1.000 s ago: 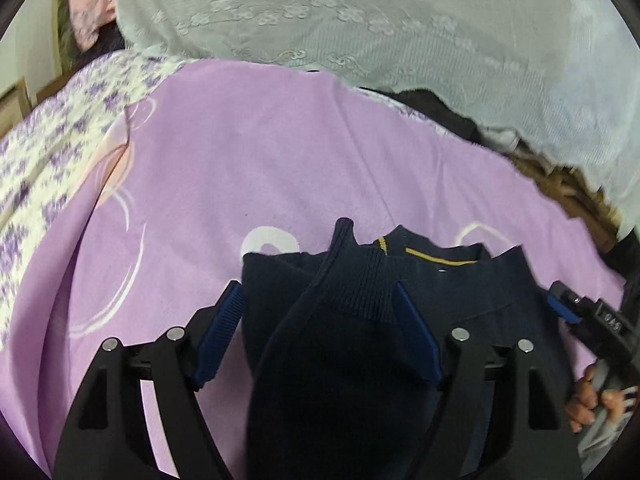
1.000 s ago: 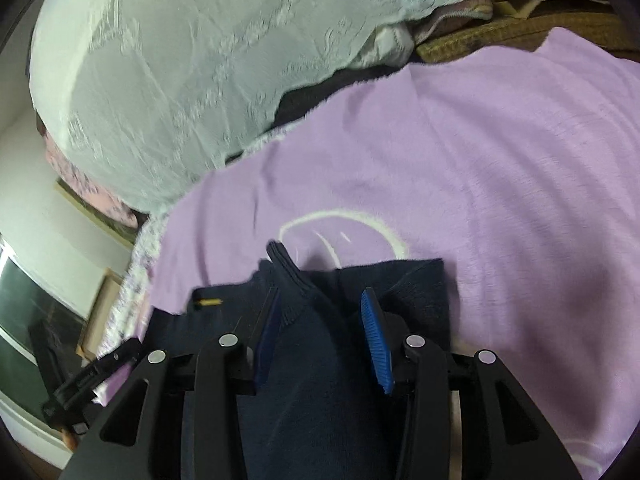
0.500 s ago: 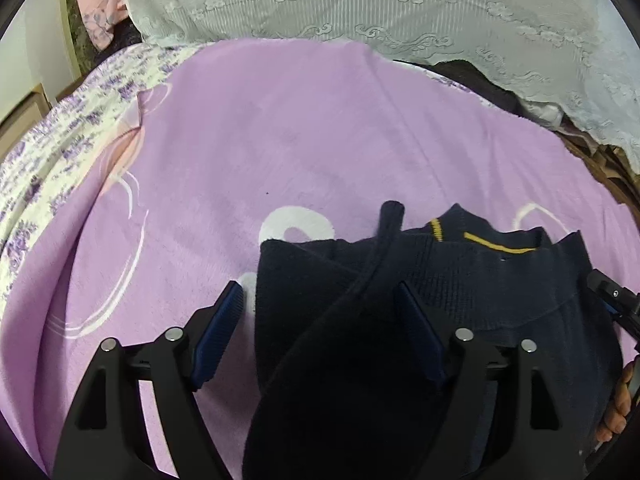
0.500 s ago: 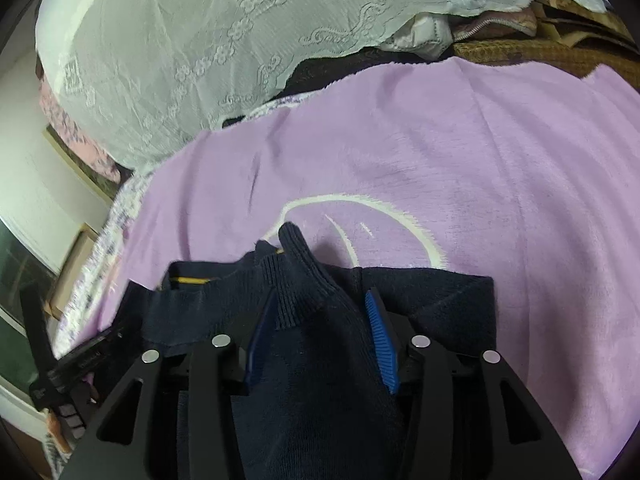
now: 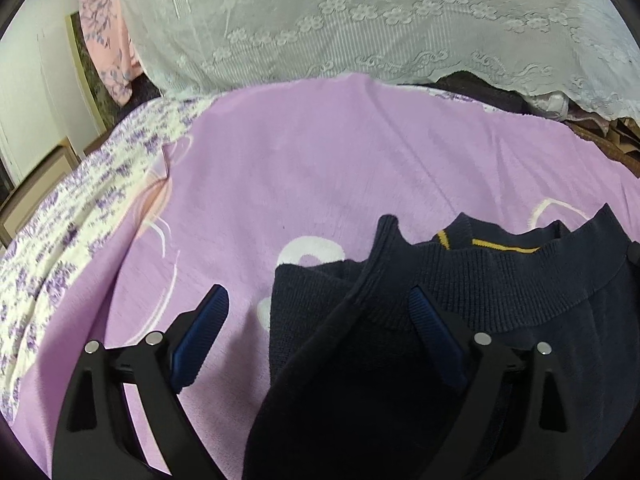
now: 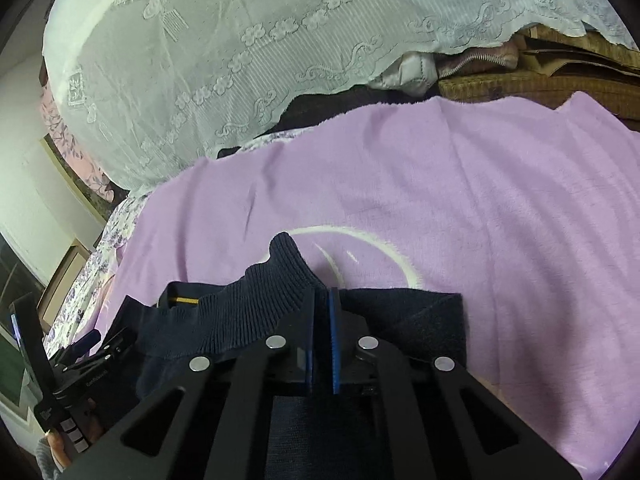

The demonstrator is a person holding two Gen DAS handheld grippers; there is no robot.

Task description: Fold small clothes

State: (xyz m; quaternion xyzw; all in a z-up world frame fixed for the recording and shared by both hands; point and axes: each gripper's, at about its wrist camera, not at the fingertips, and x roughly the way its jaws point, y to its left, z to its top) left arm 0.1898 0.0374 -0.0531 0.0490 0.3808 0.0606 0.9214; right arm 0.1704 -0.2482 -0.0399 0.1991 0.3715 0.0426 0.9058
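Observation:
A navy knit sweater (image 5: 500,292) with a yellow neck stripe lies partly folded on the purple blanket (image 5: 300,160). Its ribbed edge (image 5: 388,236) stands up in a peak. My left gripper (image 5: 316,296) has its jaws opening wide; the dark knit lies between them against the right pad (image 5: 436,340), and the left pad is clear of it. In the right wrist view the sweater (image 6: 240,316) runs into my right gripper (image 6: 322,294), whose jaws are closing to a thin gap on the ribbed edge (image 6: 288,264). The left gripper (image 6: 80,360) shows at the lower left.
A white lace cover (image 5: 360,20) heaps up behind the blanket. A floral sheet (image 5: 60,240) lies to the left, with a pink floral cloth (image 5: 104,28) above it. Brown woven items (image 6: 520,84) sit at the back right. A hand (image 6: 56,448) is at the corner.
The right jaws have closed from about a hand's width onto the ribbed edge. The left jaws have spread wider. Both views have tilted up slightly.

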